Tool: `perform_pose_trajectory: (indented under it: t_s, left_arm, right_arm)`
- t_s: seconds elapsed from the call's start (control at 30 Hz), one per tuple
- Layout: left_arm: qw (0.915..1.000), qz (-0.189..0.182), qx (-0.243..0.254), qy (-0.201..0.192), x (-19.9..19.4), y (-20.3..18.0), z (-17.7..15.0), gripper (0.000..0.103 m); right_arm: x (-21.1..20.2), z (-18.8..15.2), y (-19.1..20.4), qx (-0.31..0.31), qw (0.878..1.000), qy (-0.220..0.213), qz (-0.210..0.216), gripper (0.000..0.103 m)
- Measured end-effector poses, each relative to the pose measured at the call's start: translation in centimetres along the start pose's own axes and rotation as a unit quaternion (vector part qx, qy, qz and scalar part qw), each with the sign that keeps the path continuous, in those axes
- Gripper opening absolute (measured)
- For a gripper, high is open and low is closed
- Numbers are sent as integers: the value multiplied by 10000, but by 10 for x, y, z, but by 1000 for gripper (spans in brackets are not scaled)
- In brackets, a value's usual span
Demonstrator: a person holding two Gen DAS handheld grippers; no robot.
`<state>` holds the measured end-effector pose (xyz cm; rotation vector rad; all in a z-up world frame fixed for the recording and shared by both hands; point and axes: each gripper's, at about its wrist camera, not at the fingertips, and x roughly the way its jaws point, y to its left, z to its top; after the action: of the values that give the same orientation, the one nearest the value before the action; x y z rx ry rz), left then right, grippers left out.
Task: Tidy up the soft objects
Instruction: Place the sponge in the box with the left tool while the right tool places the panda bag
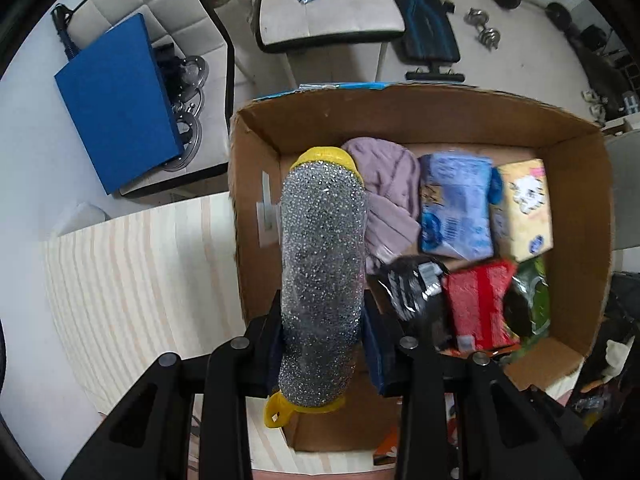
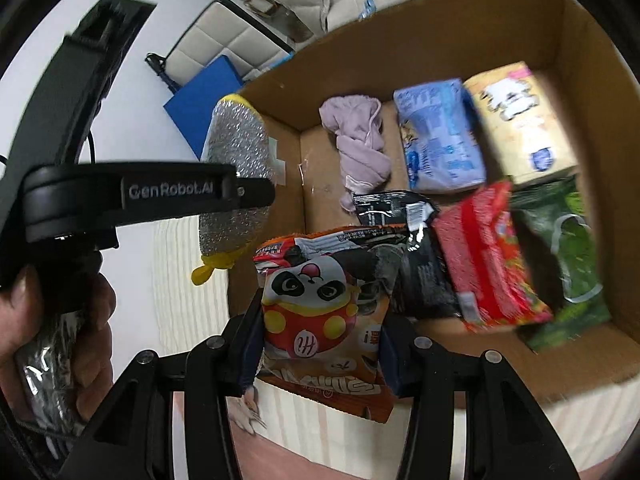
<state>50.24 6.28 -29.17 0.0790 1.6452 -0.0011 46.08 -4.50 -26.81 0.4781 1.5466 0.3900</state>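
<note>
My left gripper is shut on a silver glittery scrubbing sponge with yellow trim and holds it over the left wall of the cardboard box. The sponge and the left gripper also show in the right wrist view. My right gripper is shut on an orange snack bag with a panda print, held over the box's near edge. Inside the box lie a lilac cloth, a blue tissue pack, a yellow tissue pack, a black packet, a red sponge and a green bag.
The box stands on a pale striped tabletop. Beyond the table are a blue board on a cushioned seat, a white chair, a weight bench and dumbbells on the floor.
</note>
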Motion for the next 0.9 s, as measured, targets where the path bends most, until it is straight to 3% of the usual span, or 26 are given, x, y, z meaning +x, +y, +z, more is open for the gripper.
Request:
perform_pose_trajectory:
  t_s: [0.13, 0.23, 0.3, 0.33, 0.53, 0.77, 0.8, 0.9]
  left_arm:
    - [9995, 97, 128, 277, 23, -3, 14, 35]
    - [9991, 104, 175, 365, 29, -1, 20, 38]
    - [9996, 21, 79, 284, 28, 3, 22, 39]
    - [9997, -11, 64, 239, 27, 4, 23, 47]
    - [9994, -306, 126, 127, 14, 0, 14, 83]
    - [9981, -578, 85, -213, -3, -4, -4, 92]
    - [9975, -643, 47, -296, -6, -5, -10, 97]
    - [9960, -667, 15, -586, -16, -10, -33, 98]
  right_arm:
    - [28, 9, -4, 144, 9998, 139, -18, 51]
    - [45, 13, -8, 237, 9994, 252, 16, 57]
    - [51, 14, -11, 289, 9989, 372, 52, 94]
    - [53, 14, -10, 251, 9989, 396, 1, 98]
    - [52, 19, -8, 54, 9987, 376, -349, 100]
    - [7, 19, -18, -340, 9925, 171, -1161, 103]
    - [0, 17, -20, -396, 9905, 98, -1310, 103]
    - [-24, 11, -25, -532, 9849, -94, -1642, 103]
